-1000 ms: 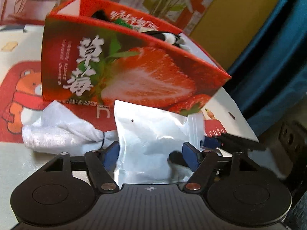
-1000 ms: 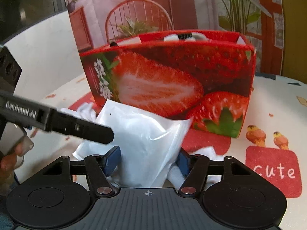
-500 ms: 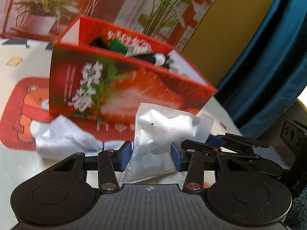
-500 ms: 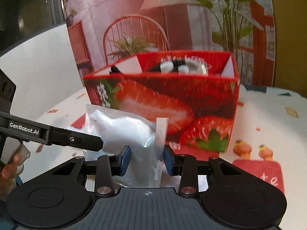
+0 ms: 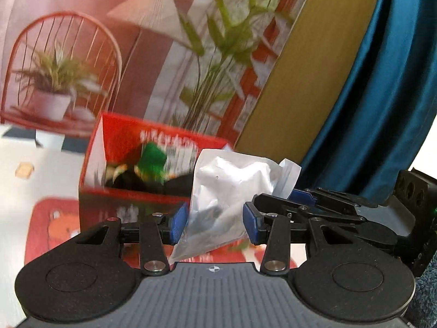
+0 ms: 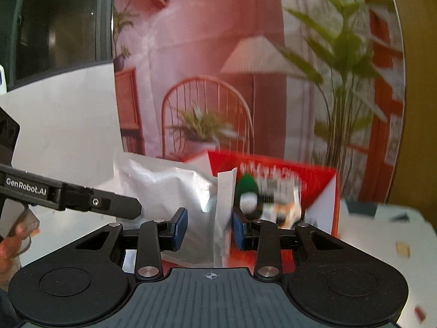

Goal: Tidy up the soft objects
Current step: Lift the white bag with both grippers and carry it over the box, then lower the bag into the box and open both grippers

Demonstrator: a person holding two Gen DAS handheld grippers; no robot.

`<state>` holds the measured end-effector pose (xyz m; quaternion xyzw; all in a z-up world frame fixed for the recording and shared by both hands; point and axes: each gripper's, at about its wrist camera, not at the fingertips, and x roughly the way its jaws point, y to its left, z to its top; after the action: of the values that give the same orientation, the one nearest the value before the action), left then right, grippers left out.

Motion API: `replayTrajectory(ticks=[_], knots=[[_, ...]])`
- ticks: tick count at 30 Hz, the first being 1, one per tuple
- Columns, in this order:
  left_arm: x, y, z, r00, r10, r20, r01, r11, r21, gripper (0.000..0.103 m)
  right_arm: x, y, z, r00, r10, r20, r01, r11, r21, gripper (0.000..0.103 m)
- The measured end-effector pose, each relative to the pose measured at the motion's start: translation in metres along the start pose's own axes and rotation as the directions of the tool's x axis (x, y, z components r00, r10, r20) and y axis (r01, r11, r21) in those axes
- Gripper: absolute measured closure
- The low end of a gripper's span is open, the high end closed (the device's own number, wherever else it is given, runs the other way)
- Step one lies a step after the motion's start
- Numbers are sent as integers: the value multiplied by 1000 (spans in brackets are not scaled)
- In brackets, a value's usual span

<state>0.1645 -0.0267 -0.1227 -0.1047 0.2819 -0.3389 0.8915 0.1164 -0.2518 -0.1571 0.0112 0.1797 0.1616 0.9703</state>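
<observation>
Pouch look: a silvery-white, crinkled plastic pouch (image 5: 229, 188) with a flat sealed strip along one edge was seen, soft dark contents showing dimly through its lower part.
Pouch place: it was held in the air in front of the open red box (image 5: 114, 147), at 12 o'clock from both cameras, the box top lying behind and below it.
Left gripper: the left gripper (image 5: 215, 222) was clamped on the pouch, its blue pads (image 5: 179, 222) pressed into the lower sides.
Right gripper: the right gripper (image 6: 209, 227) was clamped on the same pouch (image 6: 166, 191) near its sealed strip, the jaws drawn closer than the left pair.
Count: one pouch, two grippers and one red box were counted; several blurred soft items, green, black and white, lay inside the box (image 6: 314, 180).
Far ground: a printed backdrop (image 5: 136, 41) with a chair, lamp and plants stood at 12 o'clock, a blue curtain (image 5: 382, 95) at 2 o'clock.
Change: a second earlier the pouch had lain on the table against the box front between wider jaws; since then both pairs had been closed on it and it had been lifted to the box rim.
</observation>
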Motion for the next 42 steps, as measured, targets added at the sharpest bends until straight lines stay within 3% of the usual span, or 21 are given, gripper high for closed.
replayTrajectory(ticks=[6,11,19,27,36,42], knots=[[17,9,37,999,2,37,-1,999,-32,57,22,-10,40,1000,-8,23,9,1000,-23,71],[37,11,51,1000,24,2,-24,999,-26,57,47,-27,52,1000,-15,0,15,1000,10,72],[81,20,49,992,62,-113,-63,998,-6,57,81,-53,30,994,-25,-108,35,995,91,73],[107,33,37,971,94,-219,-101,995,-22,56,102,-68,2,980,-11,-196,45,985,168,72],[108,39,36,968,98,-231,-104,994,-14,53,110,-70,-7,977,2,-212,40,980,193,71],[101,34,38,972,98,-214,-100,995,-2,35,106,-69,-7,975,-23,-219,63,982,177,62]])
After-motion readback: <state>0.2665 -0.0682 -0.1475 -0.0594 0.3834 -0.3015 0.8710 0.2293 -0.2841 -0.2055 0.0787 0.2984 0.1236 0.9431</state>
